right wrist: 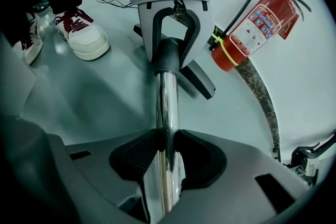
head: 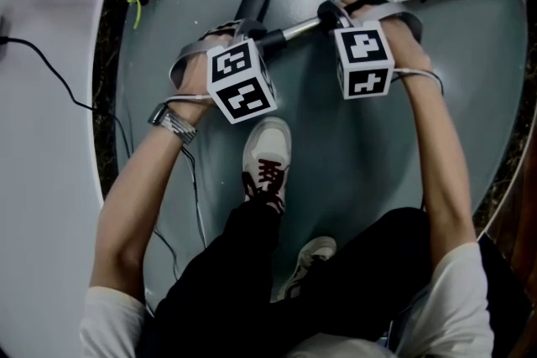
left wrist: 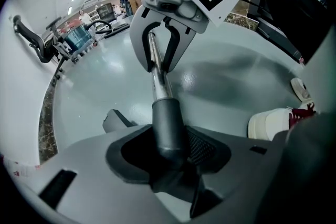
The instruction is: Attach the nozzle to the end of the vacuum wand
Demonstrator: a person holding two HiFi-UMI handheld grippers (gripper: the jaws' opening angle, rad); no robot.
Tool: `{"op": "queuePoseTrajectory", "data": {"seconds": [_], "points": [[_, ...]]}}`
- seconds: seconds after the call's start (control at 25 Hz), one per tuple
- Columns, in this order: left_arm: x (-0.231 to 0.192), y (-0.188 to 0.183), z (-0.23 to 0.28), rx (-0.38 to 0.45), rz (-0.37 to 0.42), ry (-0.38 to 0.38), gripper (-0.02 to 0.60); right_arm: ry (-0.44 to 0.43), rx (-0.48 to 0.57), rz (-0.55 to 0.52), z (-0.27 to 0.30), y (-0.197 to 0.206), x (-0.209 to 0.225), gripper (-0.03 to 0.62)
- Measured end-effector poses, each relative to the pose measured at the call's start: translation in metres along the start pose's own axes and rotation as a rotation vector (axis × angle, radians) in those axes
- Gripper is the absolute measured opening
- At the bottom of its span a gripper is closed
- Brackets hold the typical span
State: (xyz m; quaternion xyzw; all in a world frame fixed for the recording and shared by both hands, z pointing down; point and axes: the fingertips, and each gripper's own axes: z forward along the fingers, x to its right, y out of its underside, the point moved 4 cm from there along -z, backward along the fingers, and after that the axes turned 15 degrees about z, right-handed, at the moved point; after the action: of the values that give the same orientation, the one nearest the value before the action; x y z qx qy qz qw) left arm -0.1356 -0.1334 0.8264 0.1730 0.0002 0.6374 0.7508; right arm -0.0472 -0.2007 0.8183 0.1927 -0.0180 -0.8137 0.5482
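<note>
While my left claw (left wrist: 170, 152) squeezes the nozzle (left wrist: 167, 123), my right claw (right wrist: 167, 157) clamps the chrome wand (right wrist: 168, 102); far-left extinguisher (right wrist: 257, 26) label's unreadable.

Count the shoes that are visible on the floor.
2. One white shoe, red-laced, is at the head view's centre; the other shoe is just below it, partly covered by black trousers.

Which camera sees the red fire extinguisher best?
The right gripper view: the fire extinguisher shows whole there, sharp and unblocked. The head view cuts it off at the top left edge. I can't find it in the left gripper view.
</note>
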Motion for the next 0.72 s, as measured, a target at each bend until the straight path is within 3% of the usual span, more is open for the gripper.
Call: {"op": "queuePoseTrajectory", "data": {"seconds": [0.32, 0.72], "points": [[-0.0011, 0.0026, 0.0048, 0.03, -0.025, -0.003, 0.192, -0.002, 0.005, 0.003, 0.0046, 0.0004, 0.0004, 0.144], [-0.0092, 0.0008, 0.0042, 0.075, -0.137, -0.007, 0.19, 0.024, 0.016, 0.009, 0.0037, 0.0003, 0.006, 0.144]]}}
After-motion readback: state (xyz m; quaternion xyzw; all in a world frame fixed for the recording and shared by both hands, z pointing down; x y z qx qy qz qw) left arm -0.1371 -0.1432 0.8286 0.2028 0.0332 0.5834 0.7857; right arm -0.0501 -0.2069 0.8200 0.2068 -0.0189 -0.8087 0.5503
